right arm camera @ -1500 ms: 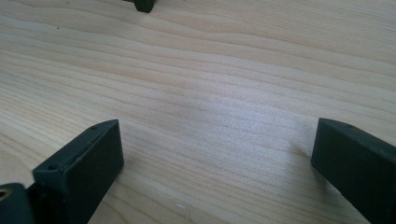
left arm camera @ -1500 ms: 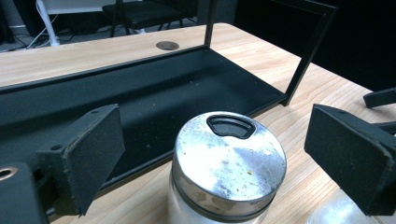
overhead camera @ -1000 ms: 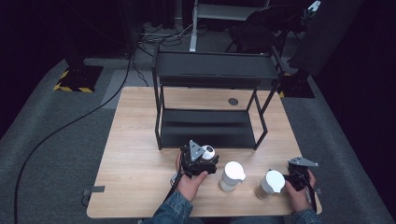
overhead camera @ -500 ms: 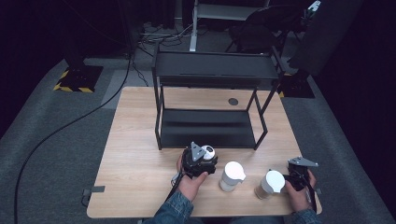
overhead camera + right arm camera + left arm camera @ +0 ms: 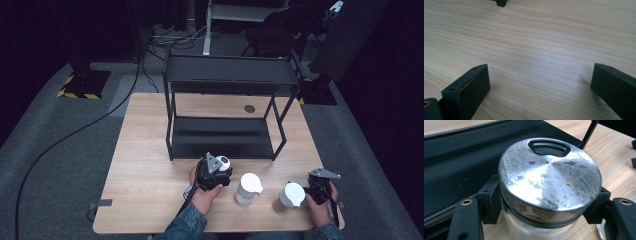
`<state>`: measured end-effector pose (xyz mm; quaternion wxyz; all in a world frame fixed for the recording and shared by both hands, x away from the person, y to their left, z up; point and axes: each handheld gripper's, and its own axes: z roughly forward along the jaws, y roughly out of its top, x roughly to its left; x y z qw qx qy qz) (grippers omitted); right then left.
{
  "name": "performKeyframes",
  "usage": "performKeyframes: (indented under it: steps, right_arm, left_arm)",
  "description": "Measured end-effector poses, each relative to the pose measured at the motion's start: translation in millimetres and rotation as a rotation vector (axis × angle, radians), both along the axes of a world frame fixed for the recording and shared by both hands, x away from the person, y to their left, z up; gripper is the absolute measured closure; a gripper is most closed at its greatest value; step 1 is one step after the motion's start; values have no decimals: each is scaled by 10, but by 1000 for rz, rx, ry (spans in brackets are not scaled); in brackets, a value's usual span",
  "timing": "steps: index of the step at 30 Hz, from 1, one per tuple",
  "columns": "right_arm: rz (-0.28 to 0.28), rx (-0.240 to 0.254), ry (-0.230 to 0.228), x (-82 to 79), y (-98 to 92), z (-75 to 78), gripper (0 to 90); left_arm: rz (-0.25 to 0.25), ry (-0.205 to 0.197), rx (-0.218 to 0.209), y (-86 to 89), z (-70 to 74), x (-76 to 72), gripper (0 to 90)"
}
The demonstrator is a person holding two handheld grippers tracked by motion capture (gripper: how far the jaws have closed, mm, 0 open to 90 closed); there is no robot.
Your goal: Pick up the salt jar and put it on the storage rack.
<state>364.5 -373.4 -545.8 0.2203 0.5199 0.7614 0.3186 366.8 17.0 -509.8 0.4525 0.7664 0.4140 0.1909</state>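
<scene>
Jar with a worn metal lid (image 5: 549,177): stands on the wooden surface (image 5: 145,150) at lower centre of the high view, just in front of the black shelf rack's (image 5: 227,80) bottom tier; the lid has a black recessed tab at its far edge. Left tool (image 5: 214,172): jaws have just been closing and now clamp the jar from both sides just under the lid rim, as seen in the left gripper view. Two white-lidded containers, one at lower centre (image 5: 248,188) and one to its right (image 5: 289,197), stand apart on the surface. Right tool (image 5: 539,87): at lower right of the high view beside the second container, jaws spread apart over bare wood.
</scene>
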Motion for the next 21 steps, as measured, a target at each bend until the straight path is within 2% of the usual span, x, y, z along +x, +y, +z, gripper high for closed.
performKeyframes:
  steps: [6,21]
  right_arm:
    - [0,0,0,0,0,0,20]
    - [0,0,0,0,0,0,20]
  left_arm:
    - [1,-11,-4,34,90,-10,302]
    - [14,-50,-18,180,418,4,302]
